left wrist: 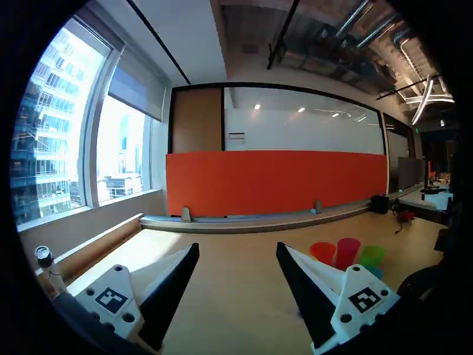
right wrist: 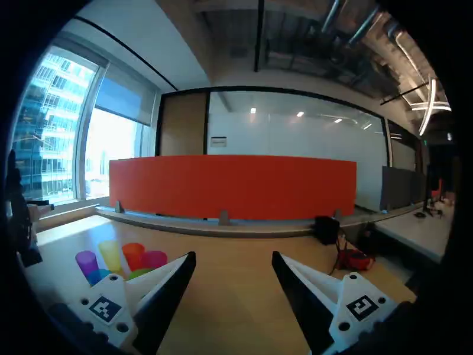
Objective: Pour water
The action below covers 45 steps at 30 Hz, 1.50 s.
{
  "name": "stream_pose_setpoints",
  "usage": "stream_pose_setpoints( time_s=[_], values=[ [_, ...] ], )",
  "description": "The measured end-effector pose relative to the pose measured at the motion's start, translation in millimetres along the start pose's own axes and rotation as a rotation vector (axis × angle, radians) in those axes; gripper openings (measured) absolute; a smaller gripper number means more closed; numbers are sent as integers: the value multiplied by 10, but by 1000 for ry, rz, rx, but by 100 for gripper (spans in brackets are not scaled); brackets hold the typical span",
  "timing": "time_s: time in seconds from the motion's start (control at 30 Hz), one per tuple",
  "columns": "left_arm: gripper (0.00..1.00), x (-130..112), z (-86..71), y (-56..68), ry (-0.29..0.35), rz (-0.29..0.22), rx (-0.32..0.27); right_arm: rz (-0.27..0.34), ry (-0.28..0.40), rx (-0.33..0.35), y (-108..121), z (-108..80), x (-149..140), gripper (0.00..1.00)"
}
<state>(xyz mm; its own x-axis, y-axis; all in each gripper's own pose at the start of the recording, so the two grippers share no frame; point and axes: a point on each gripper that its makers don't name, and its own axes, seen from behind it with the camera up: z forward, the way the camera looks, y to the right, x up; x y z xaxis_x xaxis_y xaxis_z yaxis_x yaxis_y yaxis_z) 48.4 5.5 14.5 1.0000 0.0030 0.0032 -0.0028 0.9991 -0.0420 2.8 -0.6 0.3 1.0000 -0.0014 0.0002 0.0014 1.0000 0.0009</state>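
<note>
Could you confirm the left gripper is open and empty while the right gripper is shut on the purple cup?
No: the right gripper view shows the right gripper open and empty, the purple cup standing apart on the table. The left gripper is open and empty.

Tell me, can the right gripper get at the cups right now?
Probably yes: the right gripper is open and empty, and the cups stand clustered on the table just to its left, nothing in between. It would need to swing left.

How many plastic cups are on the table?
6, clustered on the table: purple, yellow, orange and pink behind; blue and green in front, partly hidden. More may be hidden.
</note>
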Motion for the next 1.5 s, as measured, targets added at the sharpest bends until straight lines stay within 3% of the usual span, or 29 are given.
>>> stream_pose_setpoints(
  time_s=[0.37,0.57,0.87,1.27,1.5],
  values=[
    [97,693,82,61,16,14,-64,-15,0,24,-37,55,521,99],
    [97,1040,97,31,30,26,-75,-7,-3,43,-41,74,752,99],
    [97,1372,166,15,23,34,-103,-22,15,45,-3,58,1147,99],
    [97,1397,217,127,-6,10,-173,-10,12,68,-10,44,1201,99],
    [97,1420,215,282,-15,10,-252,-26,11,130,-89,23,1220,99]
  ],
)
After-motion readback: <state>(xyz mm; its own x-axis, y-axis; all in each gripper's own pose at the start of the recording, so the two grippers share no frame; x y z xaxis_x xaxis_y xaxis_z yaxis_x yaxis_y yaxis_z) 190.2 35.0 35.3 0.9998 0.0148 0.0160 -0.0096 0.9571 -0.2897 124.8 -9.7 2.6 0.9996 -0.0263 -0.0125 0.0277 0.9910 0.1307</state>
